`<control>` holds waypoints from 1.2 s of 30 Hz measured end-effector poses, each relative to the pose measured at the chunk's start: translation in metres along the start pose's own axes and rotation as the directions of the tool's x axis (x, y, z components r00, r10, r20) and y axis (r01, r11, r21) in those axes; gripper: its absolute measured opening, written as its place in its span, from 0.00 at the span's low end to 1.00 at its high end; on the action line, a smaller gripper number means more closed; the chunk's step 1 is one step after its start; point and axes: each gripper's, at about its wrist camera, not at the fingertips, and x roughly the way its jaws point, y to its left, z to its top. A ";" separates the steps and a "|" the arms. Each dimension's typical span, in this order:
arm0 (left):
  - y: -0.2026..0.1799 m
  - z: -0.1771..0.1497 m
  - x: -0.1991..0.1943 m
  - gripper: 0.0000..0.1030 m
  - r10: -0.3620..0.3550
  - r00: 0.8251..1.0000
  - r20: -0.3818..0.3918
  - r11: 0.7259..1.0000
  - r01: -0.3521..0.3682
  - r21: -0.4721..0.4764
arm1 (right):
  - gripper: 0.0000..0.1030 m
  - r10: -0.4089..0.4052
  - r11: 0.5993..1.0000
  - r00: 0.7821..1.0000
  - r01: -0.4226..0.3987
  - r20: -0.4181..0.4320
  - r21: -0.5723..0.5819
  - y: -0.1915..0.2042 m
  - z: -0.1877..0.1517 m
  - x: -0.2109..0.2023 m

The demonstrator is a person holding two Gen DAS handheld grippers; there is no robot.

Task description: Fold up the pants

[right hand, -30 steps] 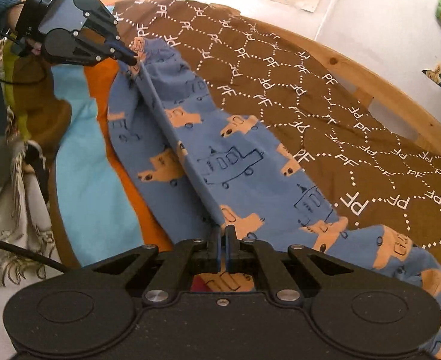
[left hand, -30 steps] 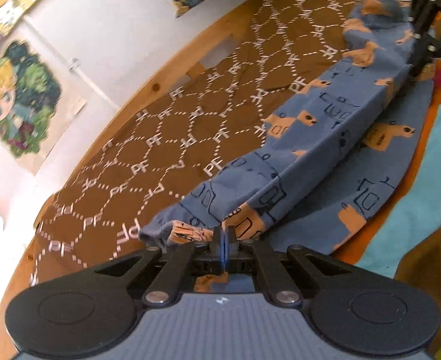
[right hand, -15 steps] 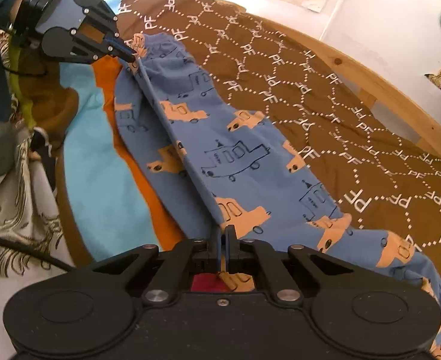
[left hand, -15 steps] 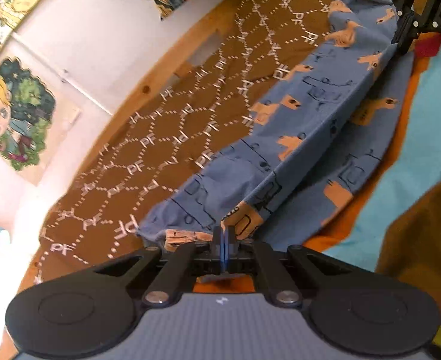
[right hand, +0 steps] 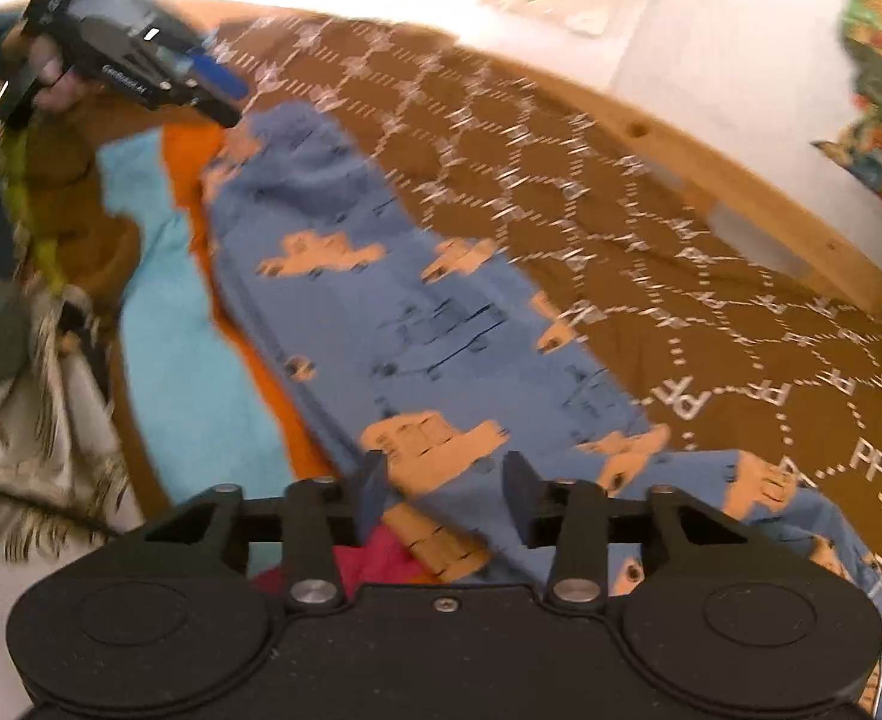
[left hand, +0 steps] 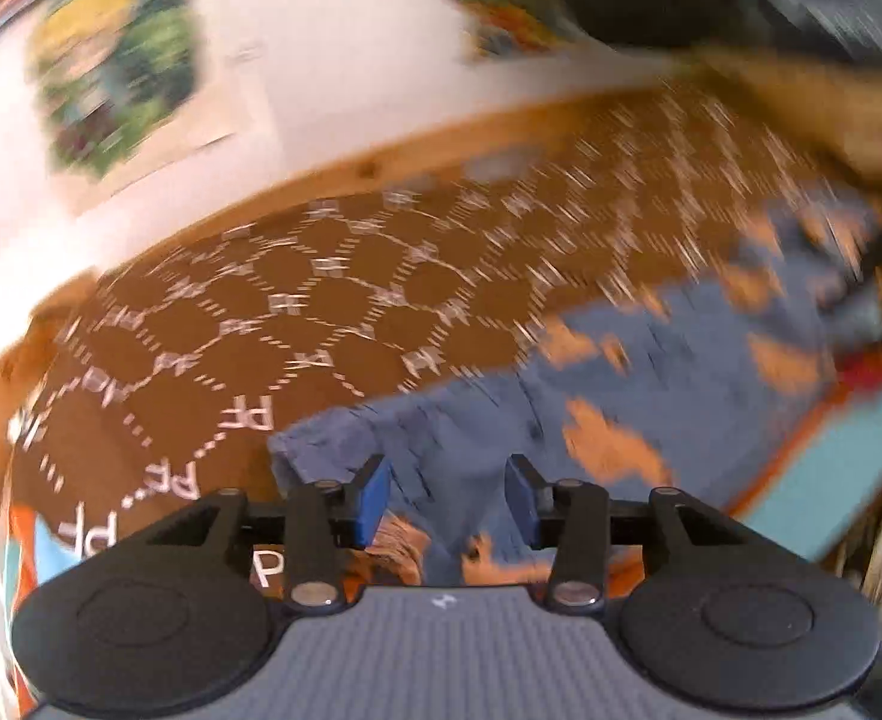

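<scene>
Pants: the blue pants, printed with orange vehicles, lay in a long strip on the bed, running from the near right to the far left in the right wrist view.
Bedding: they rested on a brown cover with a white hexagon pattern; orange and light blue cloth showed along their left edge.
Right claw: the right claw hung over the near end of the pants; its jaws were opening, with fabric lying below the gap and neither pad pressing on it.
Left claw: the left claw sat over the other end of the pants; its jaws were opening too, the blue pads standing apart with cloth below them and nothing gripped.
Left claw from afar: in the right wrist view it hovered at the far left, just above and apart from the far end of the pants, held by a hand.
Blur: the left wrist view was heavily smeared.
Surroundings: a wooden bed frame ran along the far side of the cover, below a white wall with colourful pictures.
</scene>
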 end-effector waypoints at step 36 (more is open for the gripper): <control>-0.108 0.043 0.060 0.96 -0.090 0.996 -0.021 0.995 0.091 0.050 | 0.90 -0.200 0.826 0.975 0.222 -0.098 0.517 -0.051 -0.048 -0.027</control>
